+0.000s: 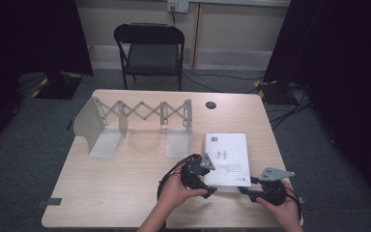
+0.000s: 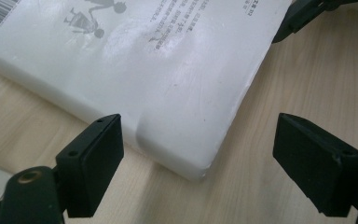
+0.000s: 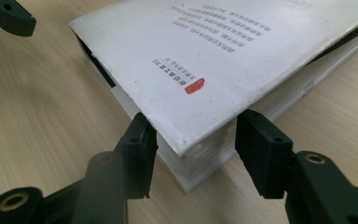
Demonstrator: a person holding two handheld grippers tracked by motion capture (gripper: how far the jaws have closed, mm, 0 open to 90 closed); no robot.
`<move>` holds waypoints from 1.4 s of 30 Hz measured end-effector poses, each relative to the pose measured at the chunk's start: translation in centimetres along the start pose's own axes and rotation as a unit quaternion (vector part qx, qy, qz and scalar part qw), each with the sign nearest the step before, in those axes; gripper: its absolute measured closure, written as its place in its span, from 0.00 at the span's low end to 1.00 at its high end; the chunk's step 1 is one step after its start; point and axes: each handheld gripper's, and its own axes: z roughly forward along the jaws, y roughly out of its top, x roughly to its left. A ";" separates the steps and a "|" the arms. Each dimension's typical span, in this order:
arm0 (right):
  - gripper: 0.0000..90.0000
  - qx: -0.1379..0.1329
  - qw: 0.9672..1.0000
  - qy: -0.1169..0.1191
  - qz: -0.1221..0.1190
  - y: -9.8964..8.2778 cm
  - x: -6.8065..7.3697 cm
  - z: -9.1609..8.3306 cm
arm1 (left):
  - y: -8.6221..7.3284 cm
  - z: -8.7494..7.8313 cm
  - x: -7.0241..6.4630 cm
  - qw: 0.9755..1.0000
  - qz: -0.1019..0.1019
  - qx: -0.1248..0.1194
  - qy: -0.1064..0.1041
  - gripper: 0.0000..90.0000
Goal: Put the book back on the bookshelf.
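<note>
While white softcover book (image 1: 228, 157) lies flat on pale wooden counter (image 1: 125, 183), near edge: right gripper (image 3: 191, 154) parted, straddling corner, cover lifted, may crease; left gripper (image 2: 198, 149) wide open, could nudge book.

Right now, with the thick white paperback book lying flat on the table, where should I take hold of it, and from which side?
Probably at the near right corner of the thick white paperback book, coming in low from the person's side: the right gripper already straddles that corner, where the page block is exposed.
</note>
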 end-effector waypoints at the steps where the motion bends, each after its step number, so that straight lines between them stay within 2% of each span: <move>1: 0.55 -0.002 1.000 0.002 0.001 0.0 0.0 0.0 | 0.1 0.1 0.0 1.000 -0.001 -0.003 -0.001 0.18; 6: 0.56 -0.007 1.000 0.003 0.003 0.3 0.0 -0.2 | 0.9 0.8 -0.2 1.000 0.008 0.002 0.005 0.18; 8: 0.56 -0.009 1.000 0.001 0.001 0.4 0.0 -0.3 | 1.1 1.0 -0.3 1.000 0.019 0.006 0.009 0.18; 15: 0.59 -0.018 1.000 0.005 0.004 0.6 0.0 -0.6 | 1.7 1.8 -0.5 0.999 0.028 0.016 0.011 0.18; 16: 0.59 -0.018 1.000 0.006 0.005 0.7 0.0 -0.6 | 1.8 2.0 -0.6 1.000 0.025 0.008 0.013 0.18; 18: 0.59 -0.019 1.000 0.007 0.005 0.7 -0.1 -0.7 | 2.1 2.2 -0.7 0.999 0.032 0.015 0.010 0.18; 21: 0.59 -0.021 1.000 0.007 0.005 0.8 0.0 -0.7 | 2.3 2.8 -0.9 0.999 0.039 0.016 0.017 0.18; 23: 0.59 -0.022 1.000 0.007 0.006 0.8 0.0 -0.7 | 2.4 3.2 -1.0 0.998 0.054 0.017 0.025 0.16; 27: 0.60 -0.026 1.000 0.006 0.006 0.9 0.0 -0.9 | 2.6 3.5 -1.1 0.998 0.052 0.009 0.039 0.16; 29: 0.60 -0.026 1.000 0.005 0.005 1.0 0.0 -1.0 | 2.7 3.7 -1.2 0.997 0.057 0.012 0.040 0.15; 30: 0.60 -0.027 1.000 0.005 0.006 1.0 0.0 -1.0 | 2.8 3.7 -1.1 0.997 0.066 0.015 0.048 0.17; 32: 0.60 -0.031 0.999 0.006 0.009 1.0 0.0 -1.0 | 2.8 3.9 -1.2 0.997 0.064 0.014 0.048 0.14; 34: 0.60 -0.030 1.000 0.003 0.006 1.1 0.1 -1.0 | 2.9 4.0 -1.3 0.996 0.072 0.015 0.057 0.14; 39: 0.60 -0.030 1.000 0.001 0.007 1.2 0.1 -1.0 | 3.1 4.8 -1.7 0.993 0.086 0.020 0.080 0.06; 41: 0.60 -0.029 1.000 0.002 0.005 1.2 0.1 -1.0 | 2.9 5.0 -1.9 0.990 0.098 0.021 0.097 0.07; 42: 0.60 -0.029 1.000 0.003 0.006 1.2 0.1 -1.0 | 2.9 4.9 -2.0 0.988 0.108 0.020 0.111 0.11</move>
